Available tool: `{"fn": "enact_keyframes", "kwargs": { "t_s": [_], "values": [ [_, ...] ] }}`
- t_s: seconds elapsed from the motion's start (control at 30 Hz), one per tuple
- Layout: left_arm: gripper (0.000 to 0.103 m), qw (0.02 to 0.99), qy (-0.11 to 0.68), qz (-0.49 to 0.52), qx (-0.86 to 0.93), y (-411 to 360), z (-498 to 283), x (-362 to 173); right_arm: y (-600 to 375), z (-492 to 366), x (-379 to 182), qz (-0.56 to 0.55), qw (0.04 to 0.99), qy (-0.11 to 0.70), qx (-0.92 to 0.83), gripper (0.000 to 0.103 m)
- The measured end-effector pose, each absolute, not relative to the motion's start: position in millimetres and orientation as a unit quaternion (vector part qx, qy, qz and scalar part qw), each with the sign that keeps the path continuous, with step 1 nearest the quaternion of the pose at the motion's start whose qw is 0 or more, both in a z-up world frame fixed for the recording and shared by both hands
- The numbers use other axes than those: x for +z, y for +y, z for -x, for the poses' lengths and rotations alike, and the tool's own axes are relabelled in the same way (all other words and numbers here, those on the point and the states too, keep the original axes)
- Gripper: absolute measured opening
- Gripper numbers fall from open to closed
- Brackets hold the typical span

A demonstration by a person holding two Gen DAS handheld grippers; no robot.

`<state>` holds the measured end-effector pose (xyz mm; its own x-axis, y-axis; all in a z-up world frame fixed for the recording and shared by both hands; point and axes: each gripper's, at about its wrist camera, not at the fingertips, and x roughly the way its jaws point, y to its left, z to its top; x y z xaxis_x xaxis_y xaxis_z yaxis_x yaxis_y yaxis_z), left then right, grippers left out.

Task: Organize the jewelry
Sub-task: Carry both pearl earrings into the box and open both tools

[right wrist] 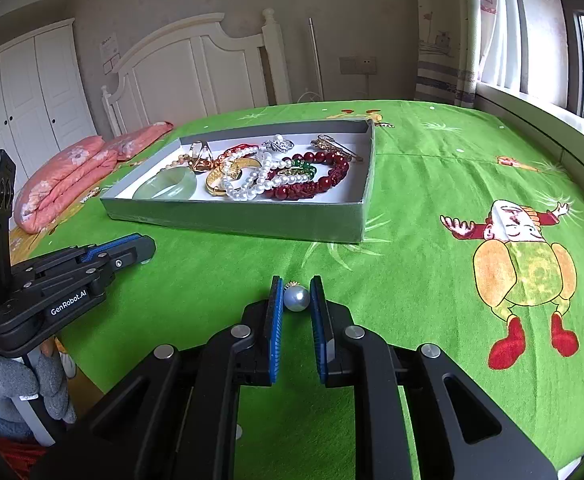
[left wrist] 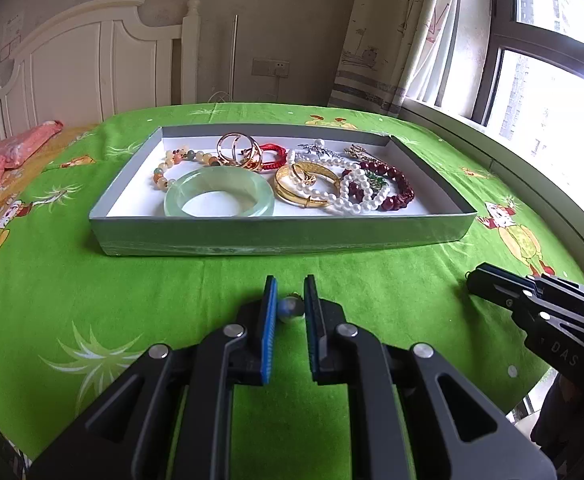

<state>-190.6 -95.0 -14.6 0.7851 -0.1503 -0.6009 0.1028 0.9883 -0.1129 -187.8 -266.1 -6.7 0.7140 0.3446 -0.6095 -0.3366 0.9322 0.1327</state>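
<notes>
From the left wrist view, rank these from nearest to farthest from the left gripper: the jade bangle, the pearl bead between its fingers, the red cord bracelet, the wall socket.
1. Pearl bead: clamped in the left gripper.
2. Jade bangle: front left of the tray.
3. Red cord bracelet: toward the back of the tray, behind the bangle.
4. Wall socket: on the far wall.

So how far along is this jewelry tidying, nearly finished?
Nearly, it seems. Done: the grey tray already holds the jade bangle, gold bangle, white pearl strand and dark red beads. In hand: each pair of tongs grips a small pearl piece, left tongs and right tongs. Left: laying those two in the tray; nothing else shows on the green cloth.
</notes>
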Motion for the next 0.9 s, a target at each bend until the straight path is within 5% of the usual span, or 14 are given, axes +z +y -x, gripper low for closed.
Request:
{"fn": "enact_keyframes", "kwargs": {
  "t_s": [0.9],
  "values": [
    [0.013,0.960,0.268,0.011,-0.079,-104,156,35,-240,161,41,0.013,0.938,0.279,0.207,0.016]
  ]
}}
